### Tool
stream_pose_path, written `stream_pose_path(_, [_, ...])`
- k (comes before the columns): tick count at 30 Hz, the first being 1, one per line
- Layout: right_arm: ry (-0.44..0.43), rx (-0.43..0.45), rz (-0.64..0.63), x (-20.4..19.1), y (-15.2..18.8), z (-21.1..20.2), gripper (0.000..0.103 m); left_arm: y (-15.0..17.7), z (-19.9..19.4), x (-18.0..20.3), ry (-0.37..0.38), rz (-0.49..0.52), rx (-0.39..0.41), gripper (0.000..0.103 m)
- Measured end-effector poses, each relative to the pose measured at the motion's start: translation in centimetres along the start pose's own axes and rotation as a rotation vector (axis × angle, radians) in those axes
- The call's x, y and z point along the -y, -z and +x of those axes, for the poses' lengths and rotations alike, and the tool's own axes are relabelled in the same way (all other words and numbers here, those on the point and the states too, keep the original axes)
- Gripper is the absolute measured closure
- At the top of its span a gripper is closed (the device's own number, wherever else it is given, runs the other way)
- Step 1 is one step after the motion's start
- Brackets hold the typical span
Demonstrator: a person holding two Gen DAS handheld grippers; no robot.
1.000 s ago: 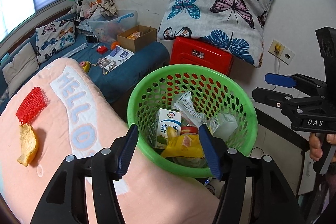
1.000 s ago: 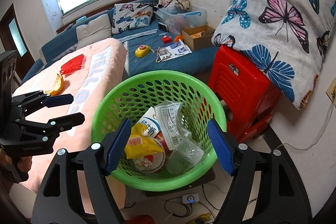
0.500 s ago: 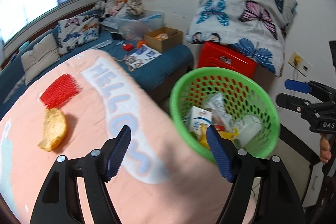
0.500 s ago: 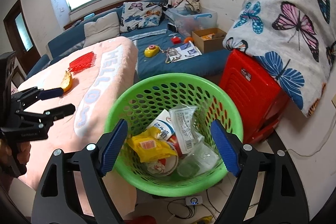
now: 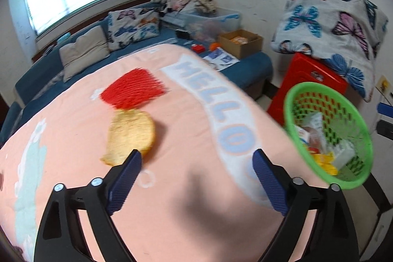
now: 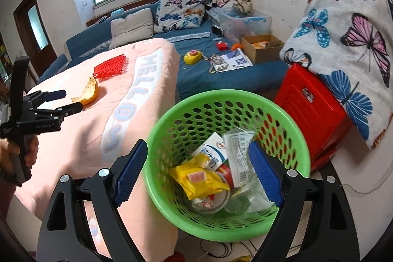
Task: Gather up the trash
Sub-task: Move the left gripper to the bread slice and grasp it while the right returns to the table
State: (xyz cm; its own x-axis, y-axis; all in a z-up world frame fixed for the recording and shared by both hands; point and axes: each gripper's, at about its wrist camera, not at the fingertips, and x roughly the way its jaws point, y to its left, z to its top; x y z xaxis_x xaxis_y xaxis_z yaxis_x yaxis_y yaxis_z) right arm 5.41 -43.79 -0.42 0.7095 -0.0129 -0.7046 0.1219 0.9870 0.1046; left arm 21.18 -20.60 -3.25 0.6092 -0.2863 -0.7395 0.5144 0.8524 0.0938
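Between the blue pads of the left gripper (image 5: 196, 158): bare pink blanket (image 5: 186, 200) only; jaws spread wide, nothing held. Just ahead of the left pad: orange peel (image 5: 130, 136), lying flat on the blanket, near end overlapped in view by the pad tip; contact cannot be confirmed. Directly beyond the peel, touching or nearly touching its far edge: red foam net (image 5: 133, 89). Right of both: pale "HELLO" lettering (image 5: 208, 104) running along the blanket. Farther right, off the blanket edge: green perforated basket (image 5: 307, 95), view blurred, wrappers inside.

Between the blue pads of the right gripper (image 6: 197, 150): interior of the green basket (image 6: 213, 100), seen from above; jaws spread wide, empty. Inside the basket: yellow wrapper (image 6: 199, 178), milk carton (image 6: 212, 151), clear printed bag (image 6: 239, 154), clear plastic container (image 6: 248, 198). Left of the basket, pressed against its side: pink blanket (image 6: 86, 129). Far left over the blanket: left gripper (image 6: 70, 101), fingers parted, lower fingertip at the near end of the orange peel (image 6: 89, 91). Beyond the peel: red foam net (image 6: 111, 66). Right of the basket: red stool (image 6: 309, 104) carrying a butterfly-print cushion (image 6: 343, 46). Beyond the basket: blue sofa (image 6: 203, 75) strewn with small items.
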Motion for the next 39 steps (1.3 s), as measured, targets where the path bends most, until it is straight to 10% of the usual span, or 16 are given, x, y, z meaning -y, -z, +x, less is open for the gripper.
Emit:
stream_pose_path(10, [-0.029, -0.028, -0.031, -2.3, -1.0, 2.3, 0.018, -0.1, 3.2, -7.6, 0.077, -0.070, -0.046, 0.007])
stream_pose_path(39, [-0.116, -0.105, -0.112, -7.8, -4.3, 9.3, 0.018, -1.5, 11.3, -10.3, 0.161, 0.078, -0.132, 0.007])
